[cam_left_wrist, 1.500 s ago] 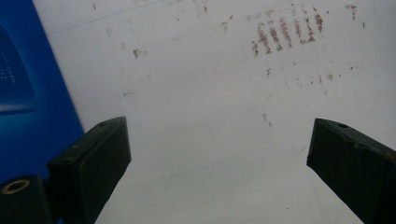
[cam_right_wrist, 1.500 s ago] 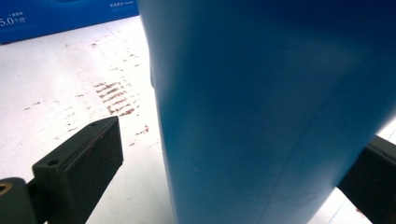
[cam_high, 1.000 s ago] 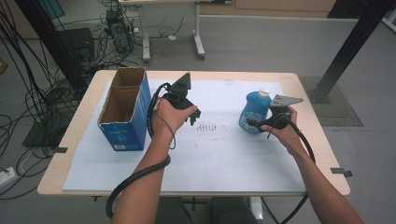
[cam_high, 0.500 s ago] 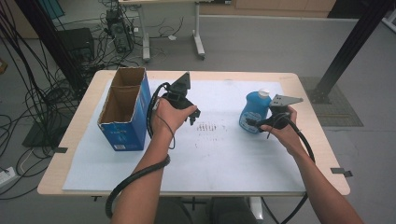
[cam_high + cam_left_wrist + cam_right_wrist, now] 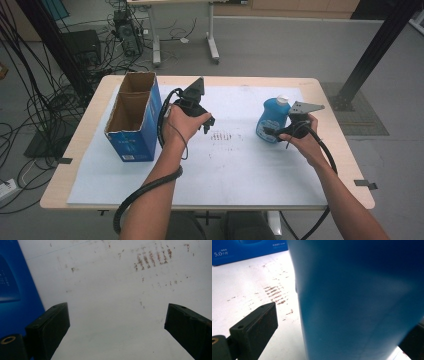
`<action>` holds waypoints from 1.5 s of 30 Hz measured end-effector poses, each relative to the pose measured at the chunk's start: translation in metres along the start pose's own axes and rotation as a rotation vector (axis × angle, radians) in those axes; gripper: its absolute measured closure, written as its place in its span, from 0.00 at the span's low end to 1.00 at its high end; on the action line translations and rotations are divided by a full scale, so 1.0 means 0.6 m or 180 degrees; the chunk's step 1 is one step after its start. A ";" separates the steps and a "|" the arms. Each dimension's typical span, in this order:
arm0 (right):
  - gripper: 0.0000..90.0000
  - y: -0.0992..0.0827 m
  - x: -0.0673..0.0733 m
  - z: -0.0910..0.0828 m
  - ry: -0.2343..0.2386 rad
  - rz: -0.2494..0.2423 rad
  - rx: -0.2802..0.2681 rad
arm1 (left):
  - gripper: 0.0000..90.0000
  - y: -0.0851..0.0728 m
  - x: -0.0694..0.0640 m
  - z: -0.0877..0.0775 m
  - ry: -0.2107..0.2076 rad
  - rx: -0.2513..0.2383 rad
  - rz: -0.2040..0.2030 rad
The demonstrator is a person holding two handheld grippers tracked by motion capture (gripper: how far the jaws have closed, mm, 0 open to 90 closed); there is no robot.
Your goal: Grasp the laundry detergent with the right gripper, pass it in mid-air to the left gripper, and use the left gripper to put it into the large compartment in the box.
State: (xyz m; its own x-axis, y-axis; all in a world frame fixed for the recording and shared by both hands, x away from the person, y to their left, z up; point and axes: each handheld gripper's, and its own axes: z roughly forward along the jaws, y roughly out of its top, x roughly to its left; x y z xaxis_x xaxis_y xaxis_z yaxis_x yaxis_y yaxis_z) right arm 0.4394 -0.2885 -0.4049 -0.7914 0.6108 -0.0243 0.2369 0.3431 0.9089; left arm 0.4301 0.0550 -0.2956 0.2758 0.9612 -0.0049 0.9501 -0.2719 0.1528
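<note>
- The blue bottle (image 5: 271, 121) with a white cap stands upright on the right part of the white sheet (image 5: 240, 165) that covers the table (image 5: 330, 107).
- The right gripper (image 5: 274, 132) sits at the bottle's near side. In the right gripper view the blue bottle (image 5: 359, 300) stands between the jaws; the left jaw is a little apart from it with white sheet (image 5: 249, 290) showing in the gap, and the right jaw is mostly hidden, so I cannot tell whether they are pressing on it yet.
- The left gripper (image 5: 208, 121) is held above the middle of the sheet, just right of the open blue box (image 5: 134, 120). Its jaws are spread wide with nothing between them.
- In the left gripper view, the sheet (image 5: 112, 302) with its brownish scuff marks (image 5: 152, 258) lies below, and the box's blue side (image 5: 17, 290) is at the left edge.
- The box stands near the table's left side, well apart from the bottle.
</note>
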 end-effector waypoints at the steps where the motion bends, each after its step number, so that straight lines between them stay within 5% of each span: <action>1: 0.02 0.000 0.000 0.000 -0.0001 0.0001 0.0002 | 0.07 0.000 0.000 0.000 0.0000 0.0002 0.0001; 27: 0.03 0.000 0.001 0.002 -0.0002 0.0010 -0.0019 | 0.07 -0.001 0.001 0.001 -0.0001 -0.0004 0.0008; 45: 0.34 -0.003 -0.008 0.002 -0.0031 -0.0026 0.0019 | 0.07 -0.002 0.000 0.000 0.0007 -0.0013 0.0026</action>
State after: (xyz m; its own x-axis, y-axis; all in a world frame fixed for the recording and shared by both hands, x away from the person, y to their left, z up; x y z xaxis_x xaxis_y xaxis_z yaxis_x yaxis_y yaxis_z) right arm 0.4438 -0.2911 -0.4068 -0.7879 0.6148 -0.0356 0.2338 0.3522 0.9062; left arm 0.4288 0.0554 -0.2955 0.2832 0.9590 -0.0013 0.9472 -0.2795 0.1570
